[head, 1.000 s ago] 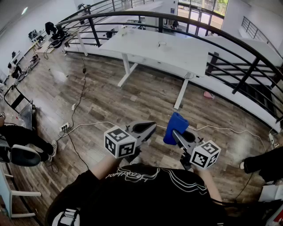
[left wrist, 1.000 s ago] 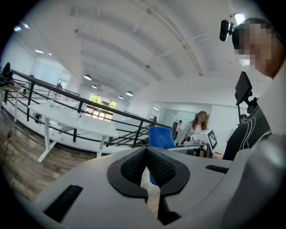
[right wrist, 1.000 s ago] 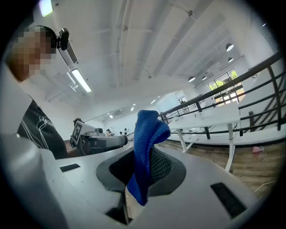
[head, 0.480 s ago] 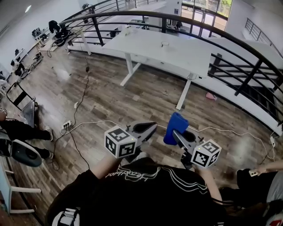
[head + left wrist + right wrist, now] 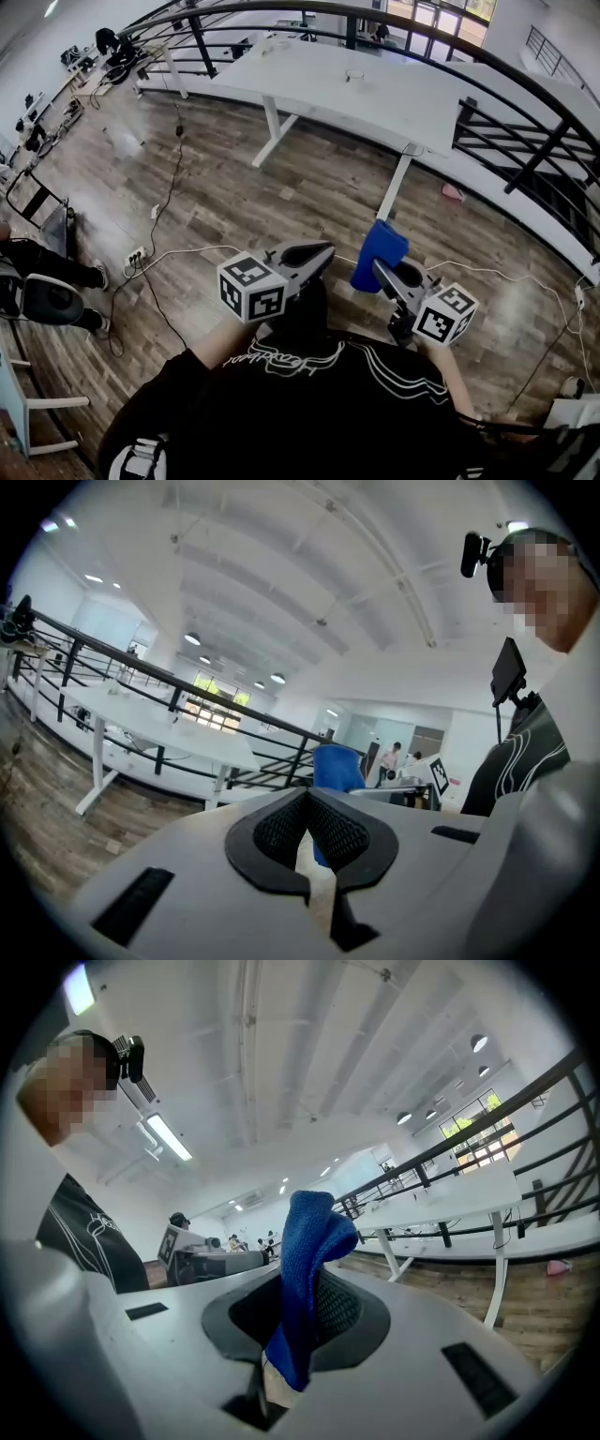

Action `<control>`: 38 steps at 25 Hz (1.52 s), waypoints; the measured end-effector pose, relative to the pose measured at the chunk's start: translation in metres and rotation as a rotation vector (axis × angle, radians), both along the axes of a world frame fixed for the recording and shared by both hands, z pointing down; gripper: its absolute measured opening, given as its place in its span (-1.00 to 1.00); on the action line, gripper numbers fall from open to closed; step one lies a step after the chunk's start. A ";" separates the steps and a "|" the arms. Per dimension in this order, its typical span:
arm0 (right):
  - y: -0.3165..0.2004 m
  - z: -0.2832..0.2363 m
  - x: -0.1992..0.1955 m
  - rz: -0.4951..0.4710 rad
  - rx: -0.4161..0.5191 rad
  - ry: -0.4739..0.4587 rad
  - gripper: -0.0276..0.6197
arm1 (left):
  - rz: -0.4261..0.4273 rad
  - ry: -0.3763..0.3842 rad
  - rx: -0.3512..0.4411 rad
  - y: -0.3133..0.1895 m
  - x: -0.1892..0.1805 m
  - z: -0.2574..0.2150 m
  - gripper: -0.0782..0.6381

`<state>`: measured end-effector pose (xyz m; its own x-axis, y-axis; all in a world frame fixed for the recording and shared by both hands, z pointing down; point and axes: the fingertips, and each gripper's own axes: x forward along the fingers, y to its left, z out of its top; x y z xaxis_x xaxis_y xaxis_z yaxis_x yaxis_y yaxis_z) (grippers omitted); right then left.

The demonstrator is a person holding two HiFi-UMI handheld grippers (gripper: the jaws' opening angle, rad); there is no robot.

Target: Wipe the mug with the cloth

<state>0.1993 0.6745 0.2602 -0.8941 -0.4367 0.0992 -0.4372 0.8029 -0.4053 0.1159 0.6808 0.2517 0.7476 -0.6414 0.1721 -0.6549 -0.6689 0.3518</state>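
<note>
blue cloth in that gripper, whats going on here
A person stands on the wood floor with a gripper in each hand. The fingers of the right gripper are clamped on a blue cloth. The left gripper is shut with nothing in it. The white table is some way ahead, and nothing is being wiped yet.

My cloth (image 5: 382, 246) deep blue and knitted at one o'clock, my left gripper (image 5: 322, 251) and right gripper (image 5: 381, 269) pale grey with black ribbed pads, their marker cubes (image 5: 251, 288) black-and-white squares, floor (image 5: 309, 187) brown wood planks, table (image 5: 375, 94) white at twelve o'clock, railing (image 5: 525, 159) black, my shirt (image 5: 309, 403) black with white lines.
</note>
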 end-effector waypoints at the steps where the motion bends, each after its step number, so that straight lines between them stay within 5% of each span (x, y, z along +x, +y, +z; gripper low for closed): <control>1: -0.014 0.004 -0.002 0.006 -0.003 0.003 -0.73 | -0.008 0.004 0.002 -0.015 -0.005 0.003 -0.76; 8: -0.158 0.036 -0.033 0.044 -0.061 0.009 -0.73 | 0.023 0.055 -0.010 -0.159 -0.039 0.022 -0.76; 20: -0.491 0.038 -0.134 0.079 -0.156 -0.064 -0.73 | 0.007 -0.022 -0.045 -0.504 -0.171 0.020 -0.76; 31: -0.614 0.064 -0.109 0.147 -0.200 -0.096 -0.73 | 0.018 -0.082 -0.099 -0.622 -0.169 0.060 -0.76; 38: -0.715 0.082 -0.093 0.122 -0.231 -0.099 -0.73 | -0.028 -0.043 -0.131 -0.723 -0.160 0.070 -0.76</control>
<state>0.1060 -0.0402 0.3426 -0.8466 -0.5176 0.1237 -0.4741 0.6279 -0.6173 -0.0445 -0.0425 0.3218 0.7200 -0.6319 0.2868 -0.6888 -0.6006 0.4060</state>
